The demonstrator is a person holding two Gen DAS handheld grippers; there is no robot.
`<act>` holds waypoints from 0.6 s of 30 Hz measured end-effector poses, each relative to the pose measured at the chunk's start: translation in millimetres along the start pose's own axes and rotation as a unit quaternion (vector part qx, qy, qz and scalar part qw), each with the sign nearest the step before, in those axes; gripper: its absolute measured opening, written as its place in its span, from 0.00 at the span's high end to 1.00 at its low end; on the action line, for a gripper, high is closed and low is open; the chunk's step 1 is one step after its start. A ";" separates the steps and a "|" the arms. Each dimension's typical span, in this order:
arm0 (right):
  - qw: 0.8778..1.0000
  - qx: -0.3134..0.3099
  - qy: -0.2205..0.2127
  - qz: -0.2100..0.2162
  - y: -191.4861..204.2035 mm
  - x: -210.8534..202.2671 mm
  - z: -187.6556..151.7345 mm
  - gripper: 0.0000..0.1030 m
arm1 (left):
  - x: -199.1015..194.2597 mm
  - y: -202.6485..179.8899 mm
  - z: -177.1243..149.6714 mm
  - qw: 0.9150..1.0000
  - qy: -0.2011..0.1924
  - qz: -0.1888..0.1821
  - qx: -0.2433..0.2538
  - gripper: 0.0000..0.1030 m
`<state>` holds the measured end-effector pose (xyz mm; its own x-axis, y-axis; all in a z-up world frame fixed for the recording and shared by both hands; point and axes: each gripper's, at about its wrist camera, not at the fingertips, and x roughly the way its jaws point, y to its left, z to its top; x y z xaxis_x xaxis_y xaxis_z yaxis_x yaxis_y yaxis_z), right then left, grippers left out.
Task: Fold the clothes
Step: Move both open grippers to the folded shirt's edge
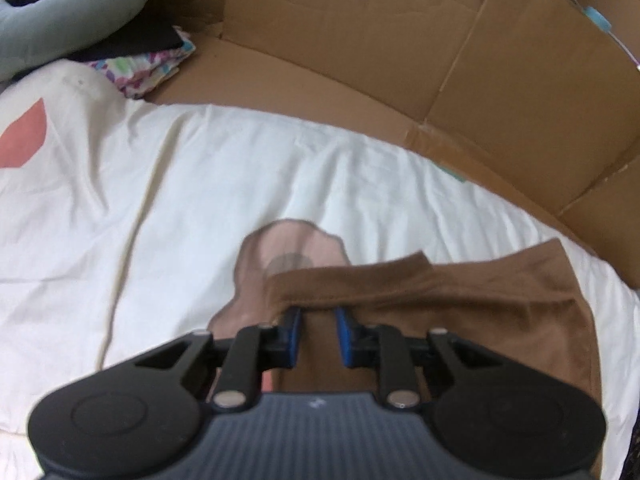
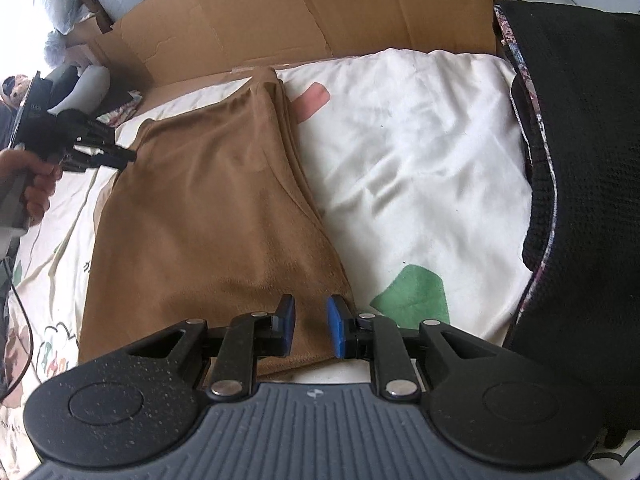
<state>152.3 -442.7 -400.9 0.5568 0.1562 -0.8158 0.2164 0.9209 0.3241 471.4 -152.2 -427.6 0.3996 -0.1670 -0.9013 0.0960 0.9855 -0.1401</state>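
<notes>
A brown garment [image 2: 208,200] lies spread on a white printed bed cover [image 2: 420,160]. In the left wrist view its upper edge [image 1: 360,280] is turned over, and a paler inside patch [image 1: 280,252] shows. My left gripper [image 1: 318,312] sits at that turned hem. Its blue pads stand a little apart and the hem runs across their tips, hiding them. The right wrist view shows the same left gripper [image 2: 120,156] at the garment's far left edge, held by a person's hand [image 2: 36,184]. My right gripper [image 2: 311,304] hovers over the garment's near corner, pads apart and gripping nothing.
Flattened cardboard [image 2: 280,12] stands along the far side of the bed. A black knitted item [image 2: 580,160] fills the right side. A grey cushion [image 1: 60,12] and a patterned cloth [image 1: 148,68] lie at the far left. A cable [image 2: 24,320] trails at the left edge.
</notes>
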 end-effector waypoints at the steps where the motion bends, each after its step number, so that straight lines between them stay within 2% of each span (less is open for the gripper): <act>1: 1.000 -0.001 0.000 0.000 -0.2 -0.3 -0.4 0.76 | -1.5 -0.5 0.6 1.000 -0.003 -0.001 0.000 0.80; 5: 1.000 0.007 -0.002 0.000 -2.5 -1.9 0.1 0.76 | -13.5 0.3 -4.3 1.000 -0.002 -0.013 0.009 0.70; 9: 1.000 0.011 -0.007 -0.004 -1.1 -3.2 2.6 0.74 | -30.5 0.1 -20.9 0.999 0.015 -0.022 0.031 0.68; 10: 1.000 0.011 -0.009 -0.005 -0.6 -3.6 3.3 0.72 | -35.7 1.2 -27.1 0.999 0.019 -0.026 0.032 0.65; 12: 1.000 0.010 -0.012 -0.008 0.4 -4.7 4.8 0.70 | -45.5 5.3 -40.2 0.999 0.028 -0.035 0.023 0.58; 15: 1.000 0.003 -0.018 -0.016 1.3 -9.2 7.9 0.63 | -60.1 12.2 -64.9 0.997 0.044 -0.058 0.006 0.57; 18: 1.000 -0.001 -0.020 -0.023 -0.6 -13.0 11.2 0.61 | -69.8 19.2 -91.5 0.995 0.058 -0.075 -0.013 0.56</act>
<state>154.0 -449.3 -385.1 0.5772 0.0995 -0.8105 0.2416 0.9273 0.2858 361.9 -118.8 -404.8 0.2744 -0.3091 -0.9106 0.1216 0.9505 -0.2860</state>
